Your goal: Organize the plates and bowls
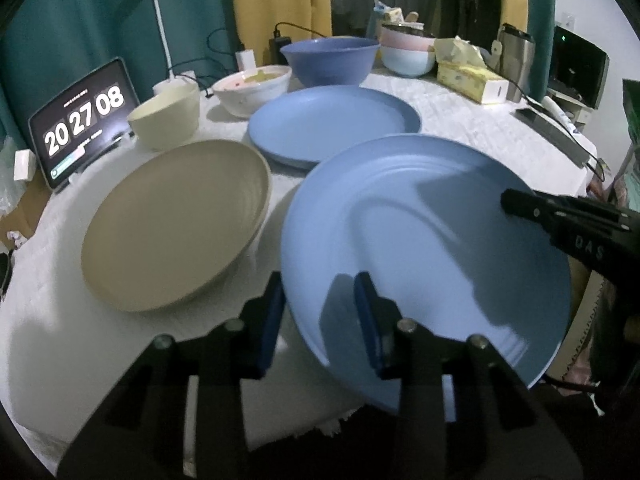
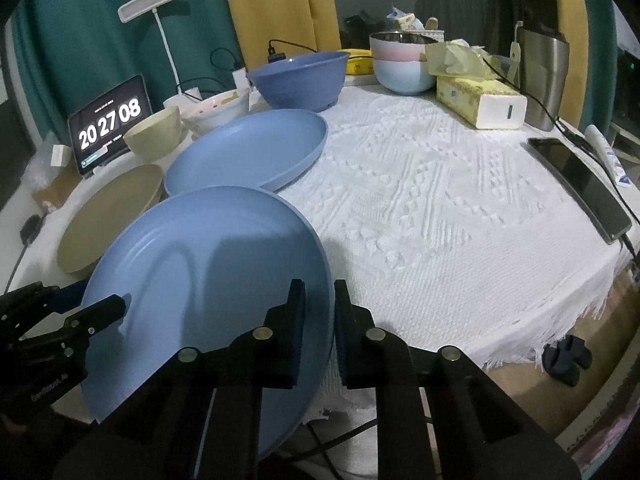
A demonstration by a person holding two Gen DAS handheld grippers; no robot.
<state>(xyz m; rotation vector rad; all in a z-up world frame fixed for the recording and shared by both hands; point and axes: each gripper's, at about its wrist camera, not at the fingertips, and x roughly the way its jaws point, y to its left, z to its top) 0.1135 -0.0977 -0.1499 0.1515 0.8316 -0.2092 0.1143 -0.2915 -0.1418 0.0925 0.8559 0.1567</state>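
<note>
Left gripper (image 1: 320,324) fingers (image 1: 370,320) pinch the near-left rim of a light blue round plastic plate (image 1: 424,256), one finger above the rim, one below. Right gripper (image 2: 318,328) fingers (image 2: 294,330) clamp the same plate on its opposite rim, so both hold it, tilted, above the near edge of the table (image 2: 440,208) with its white textured cloth. Just beyond the left fingers, to their left, a beige round plate (image 1: 176,224) lies flat on the cloth. Ahead of the fingers, past the held plate, a second blue plate (image 1: 332,124) lies flat, close to the beige one. Farther out: cream small bowl (image 1: 166,120), white patterned bowl (image 1: 252,90), dark blue deep bowl (image 1: 330,60), pink-and-blue stacked bowls (image 1: 406,52). Far left, a tablet clock (image 1: 82,120) reads 20 27 08. Ahead-right of the right fingers: yellow tissue box (image 2: 480,102), steel tumbler (image 2: 544,80), black phone (image 2: 580,188) at the table's right edge.
</note>
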